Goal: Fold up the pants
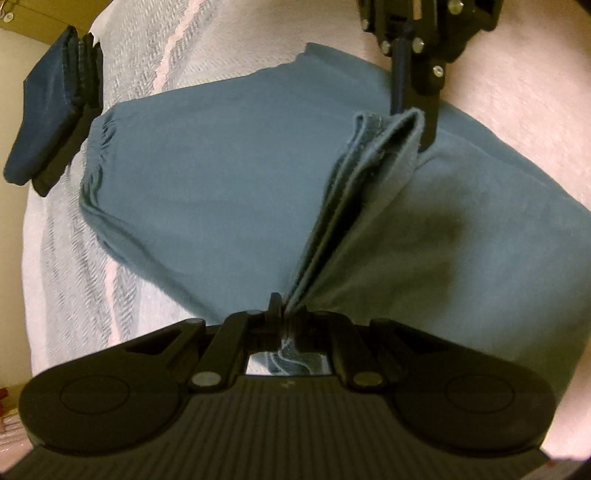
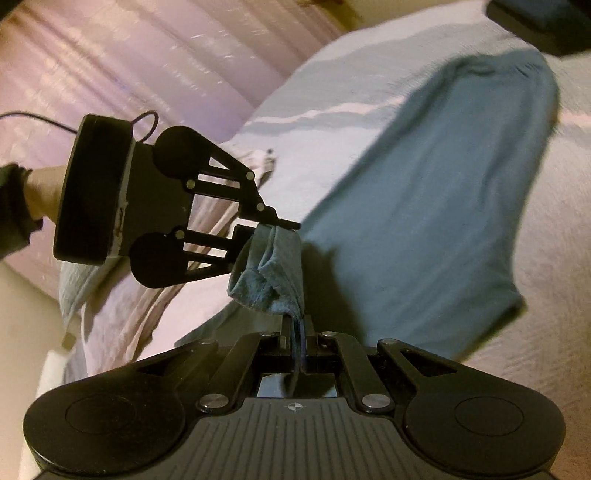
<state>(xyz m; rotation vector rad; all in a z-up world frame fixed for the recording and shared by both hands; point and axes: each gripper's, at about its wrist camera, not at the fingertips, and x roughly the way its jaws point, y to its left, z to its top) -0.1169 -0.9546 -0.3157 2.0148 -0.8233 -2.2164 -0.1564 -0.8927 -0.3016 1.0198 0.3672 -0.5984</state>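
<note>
Blue-grey pants (image 1: pixel 207 177) lie spread on the bed, the gathered waistband (image 1: pixel 96 155) toward the left. A folded edge of the pants (image 1: pixel 354 192) is lifted off the rest and stretched between both grippers. My left gripper (image 1: pixel 282 309) is shut on the near end of that edge. My right gripper (image 1: pixel 424 142) comes down from the top and is shut on the far end. In the right wrist view the right gripper (image 2: pixel 297 325) pinches the bunched cloth (image 2: pixel 269 273), and the left gripper (image 2: pixel 285 225), held by a hand (image 2: pixel 42 195), clamps it from the left. The pants (image 2: pixel 424 184) stretch away to the upper right.
The bed is covered by a white blanket (image 1: pixel 74 251) with grey and pink stripes. A stack of folded dark clothes (image 1: pixel 55 110) sits at the bed's far left edge, and shows as a dark stack (image 2: pixel 546 26) at the top right. A thin black cable (image 2: pixel 44 120) runs behind the left gripper.
</note>
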